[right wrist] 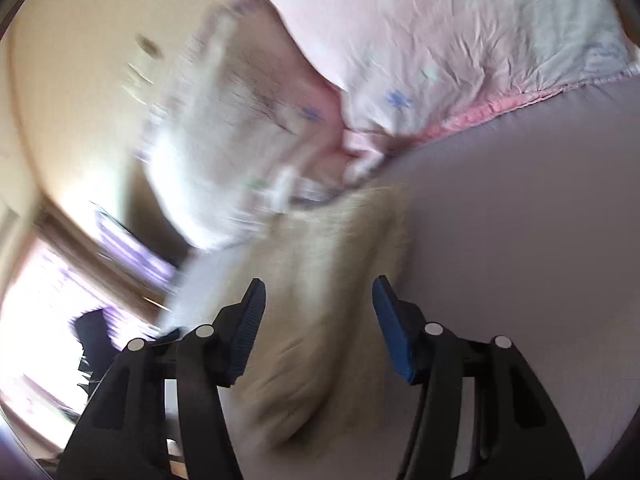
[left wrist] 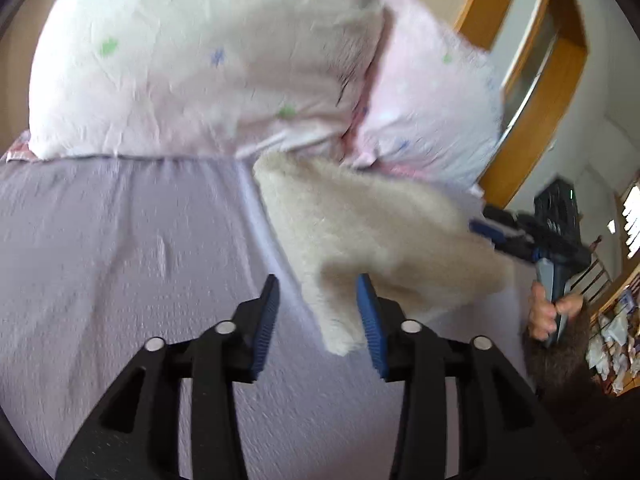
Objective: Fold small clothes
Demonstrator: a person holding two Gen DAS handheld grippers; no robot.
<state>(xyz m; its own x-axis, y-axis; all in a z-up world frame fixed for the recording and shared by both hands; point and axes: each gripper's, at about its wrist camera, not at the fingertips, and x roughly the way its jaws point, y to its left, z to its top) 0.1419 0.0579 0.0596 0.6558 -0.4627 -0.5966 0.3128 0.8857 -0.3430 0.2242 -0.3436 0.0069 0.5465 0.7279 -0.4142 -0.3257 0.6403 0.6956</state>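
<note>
A small cream fluffy garment (left wrist: 360, 232) lies on the lilac bed sheet (left wrist: 120, 240). My left gripper (left wrist: 318, 312) is open, and a corner of the garment hangs between its blue pads, against the right pad. My right gripper (left wrist: 486, 230) shows in the left wrist view at the garment's far right edge. In the blurred right wrist view the right gripper (right wrist: 318, 320) is open, with the garment (right wrist: 320, 300) lying between and beyond its pads.
Two pale pink pillows (left wrist: 200, 60) with small flower prints lie at the head of the bed, just beyond the garment. A wooden door frame (left wrist: 532, 120) and cluttered shelves (left wrist: 616, 328) stand to the right. A bright window (right wrist: 48, 300) is at the left.
</note>
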